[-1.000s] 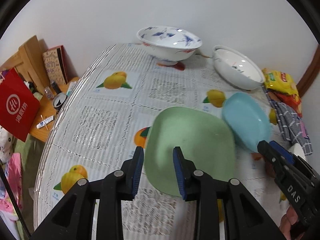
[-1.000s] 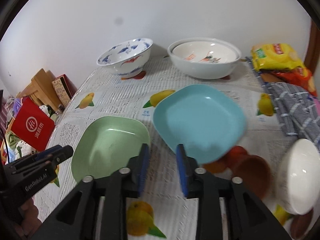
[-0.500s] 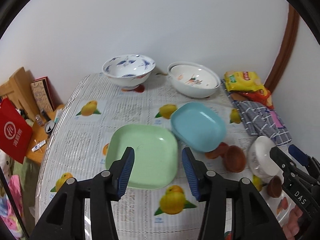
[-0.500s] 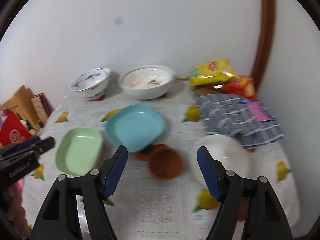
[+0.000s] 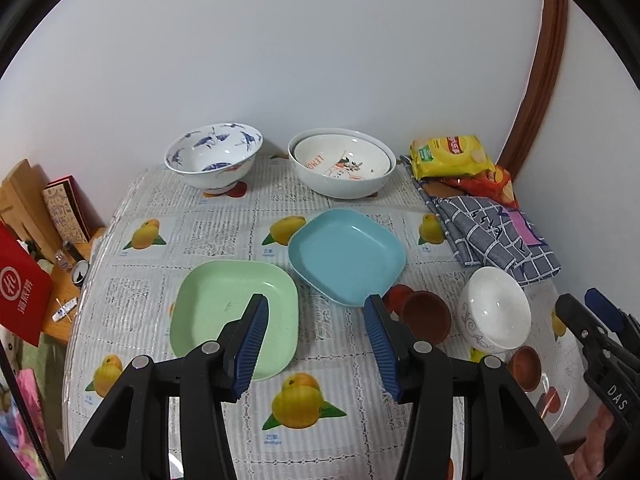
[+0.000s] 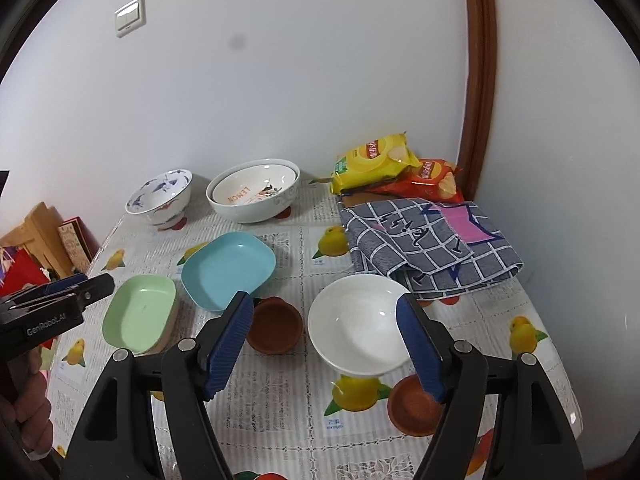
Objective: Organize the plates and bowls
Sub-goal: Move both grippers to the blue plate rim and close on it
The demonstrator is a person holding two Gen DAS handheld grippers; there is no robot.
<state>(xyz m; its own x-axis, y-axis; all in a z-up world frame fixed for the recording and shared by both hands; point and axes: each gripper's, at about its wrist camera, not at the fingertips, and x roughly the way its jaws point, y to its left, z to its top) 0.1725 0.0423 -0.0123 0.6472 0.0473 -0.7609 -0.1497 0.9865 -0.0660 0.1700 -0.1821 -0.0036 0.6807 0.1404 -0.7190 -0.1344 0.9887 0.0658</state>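
A green square plate (image 5: 234, 316) and a blue square plate (image 5: 346, 254) lie on the table, the blue one resting partly on a small brown bowl (image 5: 426, 314). A plain white bowl (image 6: 356, 330) stands to the right, with a brown saucer (image 6: 414, 406) in front of it. A blue-patterned bowl (image 5: 214, 160) and two nested white bowls (image 5: 342, 166) stand at the back. My left gripper (image 5: 316, 344) is open and empty above the near edge of the green plate. My right gripper (image 6: 326, 344) is open and empty, above the brown bowl and white bowl.
A folded checked cloth (image 6: 428, 240) and snack bags (image 6: 376, 160) lie at the back right by the wall. The table has a fruit-print cover (image 5: 224, 236). A low shelf with a red bag (image 5: 22, 286) stands beyond the left edge.
Both grippers have pulled back and up from the plates and opened wide. The view now takes in the whole table.
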